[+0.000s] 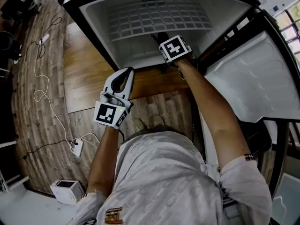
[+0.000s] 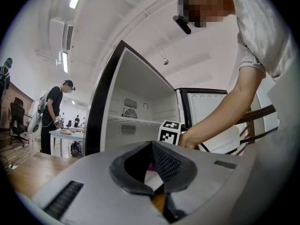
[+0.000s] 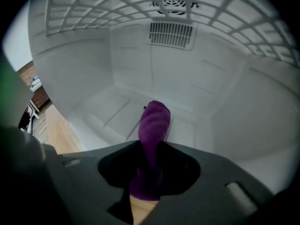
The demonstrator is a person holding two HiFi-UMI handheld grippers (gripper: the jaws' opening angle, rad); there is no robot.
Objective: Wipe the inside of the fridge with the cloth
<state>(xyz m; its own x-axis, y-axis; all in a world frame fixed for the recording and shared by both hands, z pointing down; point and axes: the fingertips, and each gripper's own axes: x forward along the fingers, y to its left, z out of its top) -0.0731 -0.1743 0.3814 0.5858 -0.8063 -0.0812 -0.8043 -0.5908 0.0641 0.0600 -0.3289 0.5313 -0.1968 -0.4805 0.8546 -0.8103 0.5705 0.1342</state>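
We hold the right gripper (image 3: 149, 175) clamped on the purple cloth (image 3: 154, 123). The cloth's long axis points to 12 o'clock, into the fridge (image 1: 96, 20). The left gripper (image 1: 123, 78), jaws together and empty, sits outside at 8 o'clock, so the right is nearer.

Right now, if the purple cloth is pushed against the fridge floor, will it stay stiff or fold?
Probably it folds: the cloth looks soft and fuzzy, bunched in the right gripper. It seems light, sticking out without drooping. Its nap likely grips, not slides.
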